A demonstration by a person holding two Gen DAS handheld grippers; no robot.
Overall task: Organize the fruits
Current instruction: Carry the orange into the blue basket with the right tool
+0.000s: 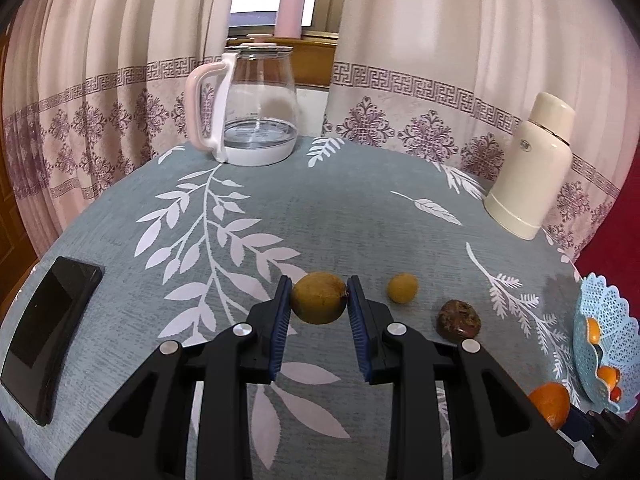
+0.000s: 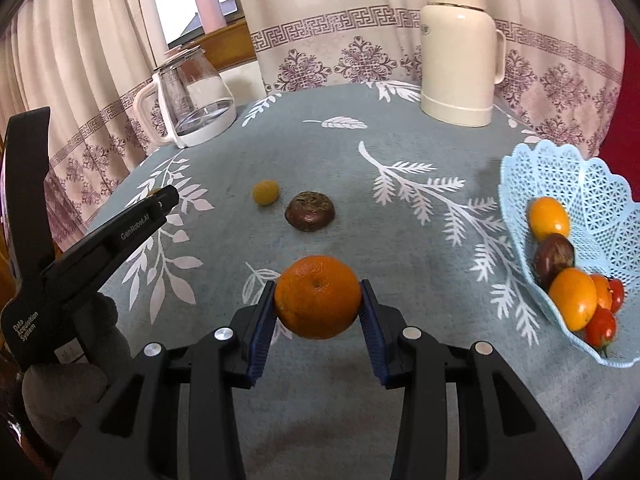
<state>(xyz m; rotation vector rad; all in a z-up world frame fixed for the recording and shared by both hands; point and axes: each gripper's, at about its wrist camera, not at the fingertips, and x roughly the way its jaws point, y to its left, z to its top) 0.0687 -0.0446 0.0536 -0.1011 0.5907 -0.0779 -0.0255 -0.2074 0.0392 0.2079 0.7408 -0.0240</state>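
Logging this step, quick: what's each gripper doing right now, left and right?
Left gripper: closed on the yellow-brown fruit, held off the tablecloth.
Right gripper: closed on the orange, lifted.

**Leaf-Patterned Table and Its Load**

A table covered by a grey-blue cloth printed with white leaf sprays (image 2: 320, 152) is seen. Along its far edge a clear glass kettle with a white handle and base (image 1: 256, 120) and a tall cream vacuum flask (image 2: 458, 52) are set, well apart. Near the middle a small round yellow fruit (image 2: 265, 192) and a dark brown wrinkled fruit (image 2: 310, 212) lie close together. A pale blue lattice plastic fruit basket (image 2: 600, 196) stands at the right edge, a flat black rectangular device (image 1: 48, 336) at the left.
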